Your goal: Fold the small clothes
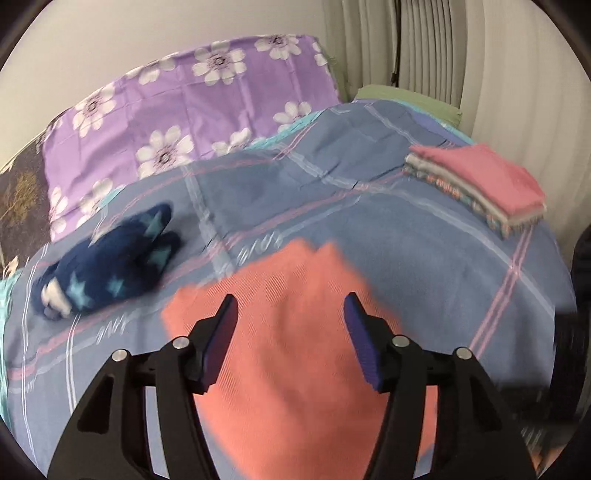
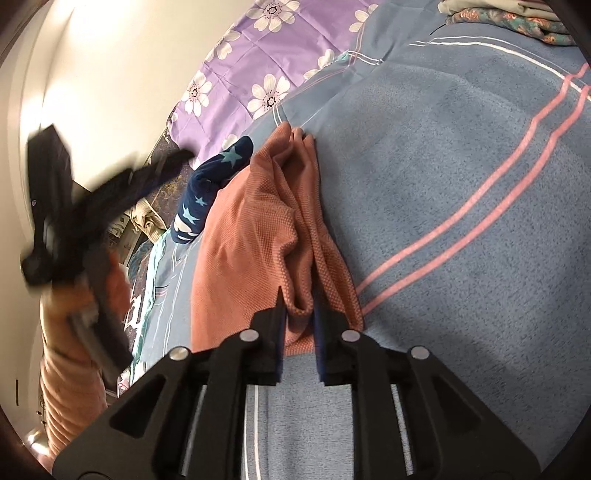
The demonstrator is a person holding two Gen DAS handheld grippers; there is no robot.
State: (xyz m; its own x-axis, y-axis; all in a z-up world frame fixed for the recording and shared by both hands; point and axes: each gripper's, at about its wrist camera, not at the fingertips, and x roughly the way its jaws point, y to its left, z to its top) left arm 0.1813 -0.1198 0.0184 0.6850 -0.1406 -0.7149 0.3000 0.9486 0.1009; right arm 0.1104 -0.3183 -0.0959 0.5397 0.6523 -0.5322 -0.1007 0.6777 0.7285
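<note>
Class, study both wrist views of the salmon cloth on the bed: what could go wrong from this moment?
1. The right gripper has a bunched fold of the salmon cloth between barely parted jaws; pulling away may drag the layers apart.
2. The left gripper hangs open above the cloth, holding nothing, so the fold is unsecured.
3. The navy star garment lies close beside it and could get snagged.

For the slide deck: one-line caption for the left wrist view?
Open left gripper above salmon waffle-knit cloth on blue plaid bedspread.

Blurred left claw; cropped folded stack
</note>
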